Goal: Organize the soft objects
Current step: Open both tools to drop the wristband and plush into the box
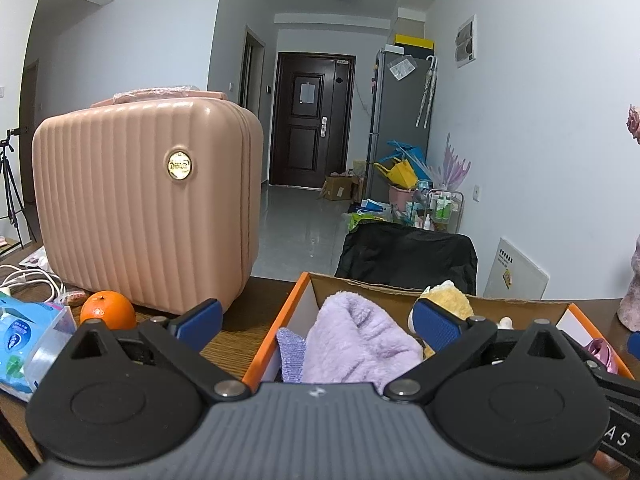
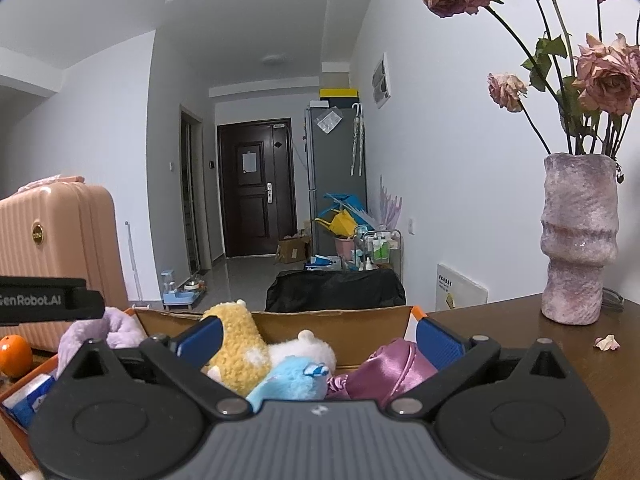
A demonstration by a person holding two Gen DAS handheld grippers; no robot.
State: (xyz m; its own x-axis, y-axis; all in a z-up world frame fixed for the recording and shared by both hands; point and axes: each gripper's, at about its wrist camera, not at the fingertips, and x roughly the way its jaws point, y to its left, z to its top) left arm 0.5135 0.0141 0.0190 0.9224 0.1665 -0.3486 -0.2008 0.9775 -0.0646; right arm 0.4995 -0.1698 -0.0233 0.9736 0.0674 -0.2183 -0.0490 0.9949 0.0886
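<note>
Left wrist view: Orange-rimmed cardboard box on wooden table, right of pink case. Inside, lilac fleece cloth bunched at left end, over a lavender knit cloth; yellow plush beyond it, pink satin pouch at far right. Fleece lies crumpled, long axis running roughly toward camera. Left gripper pointed slightly downward over box's left end, jaws fully apart, nothing clamped; fleece sits between and below the pads, not pressed. Orange and wipes pack left of gripper.

Right wrist view: Same box, far wall cardboard. Yellow plush upright, leaning left; white plush behind blue plush, both lying low; satin pouch at right, long axis slanting up-right. Lilac fleece at left. Right gripper pointed slightly downward over box's right half, jaws wide apart, gripping nothing. Vase with dried roses on table at right, well apart from box.
</note>
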